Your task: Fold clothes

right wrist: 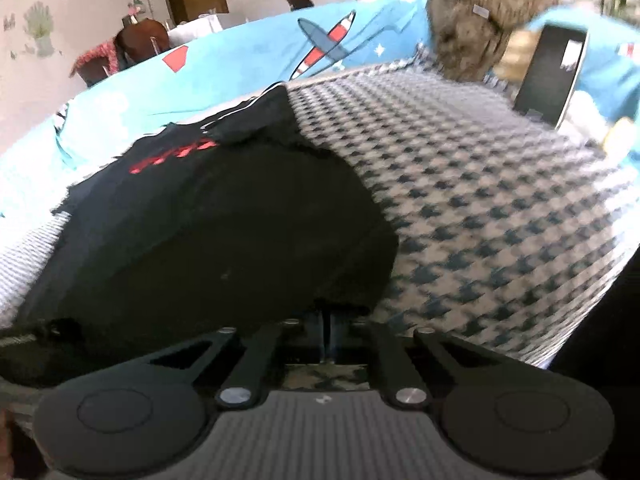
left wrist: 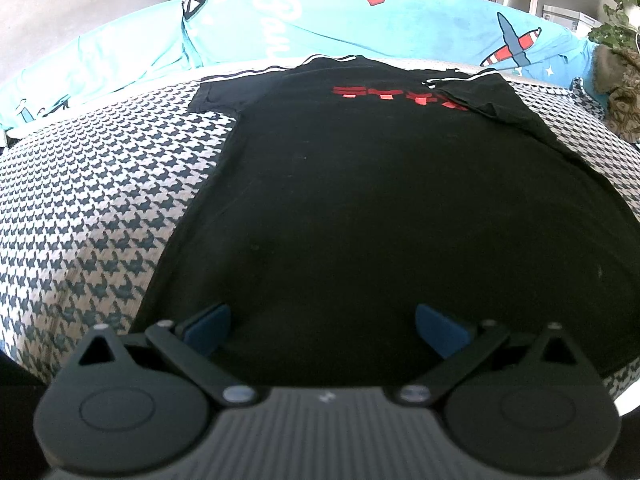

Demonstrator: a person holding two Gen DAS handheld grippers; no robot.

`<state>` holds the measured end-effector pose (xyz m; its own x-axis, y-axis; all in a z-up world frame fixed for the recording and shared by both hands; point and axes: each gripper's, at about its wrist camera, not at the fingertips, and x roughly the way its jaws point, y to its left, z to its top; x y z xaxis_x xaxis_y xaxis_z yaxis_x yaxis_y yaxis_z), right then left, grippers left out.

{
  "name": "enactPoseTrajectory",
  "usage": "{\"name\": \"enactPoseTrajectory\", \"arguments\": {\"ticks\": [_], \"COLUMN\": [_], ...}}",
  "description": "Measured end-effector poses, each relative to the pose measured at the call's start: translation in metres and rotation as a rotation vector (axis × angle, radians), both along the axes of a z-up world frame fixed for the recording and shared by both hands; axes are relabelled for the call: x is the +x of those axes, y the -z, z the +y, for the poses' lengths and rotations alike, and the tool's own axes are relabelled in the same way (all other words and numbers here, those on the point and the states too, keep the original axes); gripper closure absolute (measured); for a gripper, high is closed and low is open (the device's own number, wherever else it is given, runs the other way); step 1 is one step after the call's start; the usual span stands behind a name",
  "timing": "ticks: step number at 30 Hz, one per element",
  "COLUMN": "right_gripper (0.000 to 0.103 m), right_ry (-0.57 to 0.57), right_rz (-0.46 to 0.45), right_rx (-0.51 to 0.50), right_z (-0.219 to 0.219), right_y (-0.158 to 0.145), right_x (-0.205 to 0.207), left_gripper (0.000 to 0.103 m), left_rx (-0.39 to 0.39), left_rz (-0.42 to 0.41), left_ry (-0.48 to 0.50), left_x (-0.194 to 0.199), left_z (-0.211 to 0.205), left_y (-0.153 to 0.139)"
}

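A black T-shirt with red lettering across the chest lies spread on a houndstooth cover, its hem toward the cameras and its collar toward a turquoise sheet printed with an aeroplane. In the left wrist view the shirt's right sleeve is folded inward over the chest, covering the end of the lettering, while the other sleeve lies flat and outstretched. The left gripper hangs over the hem edge with its 2 blue pads spread wide and nothing between them. In the right wrist view, which is motion-blurred, the right gripper has its fingers drawn together at the shirt's lower right edge, and black fabric bunches directly at the tips, so it appears clamped on the shirt. A brown furry thing and a dark upright panel sit at the far corner of the cover, well apart from the shirt
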<state>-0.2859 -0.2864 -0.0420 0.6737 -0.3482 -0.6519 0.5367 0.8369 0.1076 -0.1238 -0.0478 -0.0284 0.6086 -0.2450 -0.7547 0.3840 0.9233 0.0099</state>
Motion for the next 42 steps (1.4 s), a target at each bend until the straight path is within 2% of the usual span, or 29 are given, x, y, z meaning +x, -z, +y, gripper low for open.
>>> {"name": "enactPoseTrajectory", "arguments": {"ticks": [5,12,17,22,26,28,34,39,42], "right_gripper": [0.101,0.101,0.098,0.090,0.088,0.088,0.082,0.080,0.074], "right_ry": [0.035,0.064,0.122,0.143,0.134,0.110,-0.013,-0.037,-0.043], "right_rz": [0.015,0.088,0.120,0.039,-0.034,-0.036,0.001,0.060,0.067], "right_rx": [-0.065,-0.060,-0.018,-0.040,-0.083,-0.094,-0.080,-0.041,-0.045], "right_z": [0.002,0.000,-0.007,-0.003,0.001,0.002,0.011,0.012,0.014], "right_y": [-0.007,-0.002,-0.002,-0.012,-0.020,-0.018,-0.008,0.004,0.005], "right_x": [-0.004,-0.005,-0.010,-0.026,-0.030,-0.025,-0.004,0.006,0.007], "left_gripper": [0.000,0.000,0.000,0.000,0.000,0.000,0.000,0.000,0.000], "left_rx": [0.003,0.008,0.024,0.025,0.017,0.019,0.023,0.026,0.027], "left_rz": [0.004,0.012,0.011,0.011,0.018,0.018,0.015,0.015,0.017], "left_ry": [-0.029,-0.075,-0.087,-0.086,-0.087,-0.086,-0.085,-0.079,-0.076], "left_x": [0.000,0.001,0.000,-0.001,0.001,0.001,0.001,0.001,0.002], "left_z": [0.005,0.012,0.012,0.012,0.014,0.013,0.011,0.013,0.014], "left_y": [-0.001,-0.001,-0.001,-0.001,-0.001,-0.001,0.001,0.002,0.003]}}
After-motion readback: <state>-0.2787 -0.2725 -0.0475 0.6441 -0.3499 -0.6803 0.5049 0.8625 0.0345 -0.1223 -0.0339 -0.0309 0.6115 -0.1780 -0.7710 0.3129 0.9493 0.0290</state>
